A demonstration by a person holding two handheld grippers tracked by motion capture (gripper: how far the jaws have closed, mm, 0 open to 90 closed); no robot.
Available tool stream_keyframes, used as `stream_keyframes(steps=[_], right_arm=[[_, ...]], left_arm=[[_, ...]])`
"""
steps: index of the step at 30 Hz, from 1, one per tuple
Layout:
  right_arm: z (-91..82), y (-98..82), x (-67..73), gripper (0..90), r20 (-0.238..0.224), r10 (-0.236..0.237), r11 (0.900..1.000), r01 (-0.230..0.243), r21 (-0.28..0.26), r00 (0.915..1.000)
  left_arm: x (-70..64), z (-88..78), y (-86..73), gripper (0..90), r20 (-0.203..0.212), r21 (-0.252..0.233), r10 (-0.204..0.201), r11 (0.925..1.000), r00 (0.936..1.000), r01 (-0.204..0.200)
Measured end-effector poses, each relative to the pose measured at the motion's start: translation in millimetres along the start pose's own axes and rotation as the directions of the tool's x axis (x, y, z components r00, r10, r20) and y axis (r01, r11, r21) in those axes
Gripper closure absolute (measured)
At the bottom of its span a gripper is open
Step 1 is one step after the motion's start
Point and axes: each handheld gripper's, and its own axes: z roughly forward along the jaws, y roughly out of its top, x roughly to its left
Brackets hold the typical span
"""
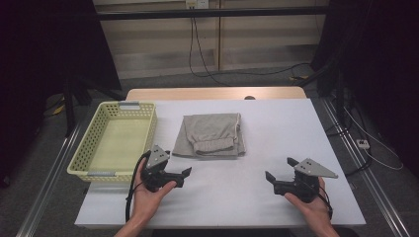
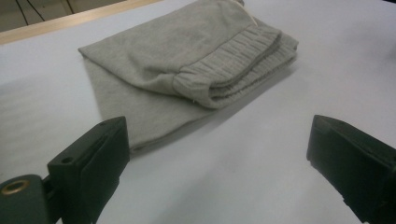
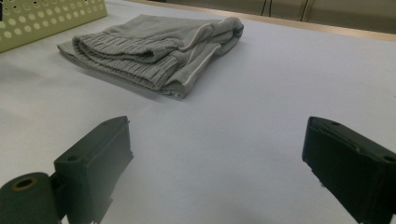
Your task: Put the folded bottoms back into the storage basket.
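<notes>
A folded grey garment with a ribbed elastic band lies in the middle of the white table. My left gripper is held just above the table near its front edge, a short way in front of the garment's left corner. Its jaws stand wide open with nothing between them. The left gripper view has the garment just beyond the left gripper. My right gripper sits at the front right, open and empty. The right gripper view has the garment well ahead and to the left of the right gripper.
A pale yellow-green perforated basket stands at the table's left, next to the garment; its corner appears in the right gripper view. The table is bare white at the right and front. A wooden strip runs along its far edge.
</notes>
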Motion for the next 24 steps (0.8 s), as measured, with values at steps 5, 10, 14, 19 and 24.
stream_keyframes(steps=[5, 10, 14, 19, 24], right_arm=[[-0.4, 0.1, 0.0, 7.4, -0.009, -0.001, 1.0, 0.001, -0.002, 1.0], [-0.6, 0.0, -0.6, 7.3, -0.012, -0.001, 1.0, 0.001, -0.002, 0.9999], [-2.0, 0.0, -0.5, 7.2, -0.013, 0.002, 1.0, -0.002, -0.006, 0.9999], [-1.2, 0.1, -0.5, 7.2, -0.013, -0.004, 1.0, 0.004, -0.004, 0.9999], [-1.0, 0.1, -0.7, 7.2, -0.014, 0.001, 1.0, -0.001, -0.001, 0.9999]], left_arm=[[-2.4, 8.7, 9.6, 6.1, 0.01, 0.006, 0.018, 0.9998, 0.9998, -0.018], [-2.6, 15.2, 15.3, 6.1, 0.016, 0.018, 0.018, 0.9997, 0.9997, -0.018], [-0.7, 20.4, 21.3, 5.8, 0.021, 0.048, 0.021, 0.9986, 0.9996, -0.022], [1.7, 27.1, 29.3, 5.7, 0.019, 0.049, 0.02, 0.9986, 0.9996, -0.021], [4.6, 36.6, 38.0, 6.4, 0.037, 0.063, 0.0, 0.998, 0.9993, -0.002]])
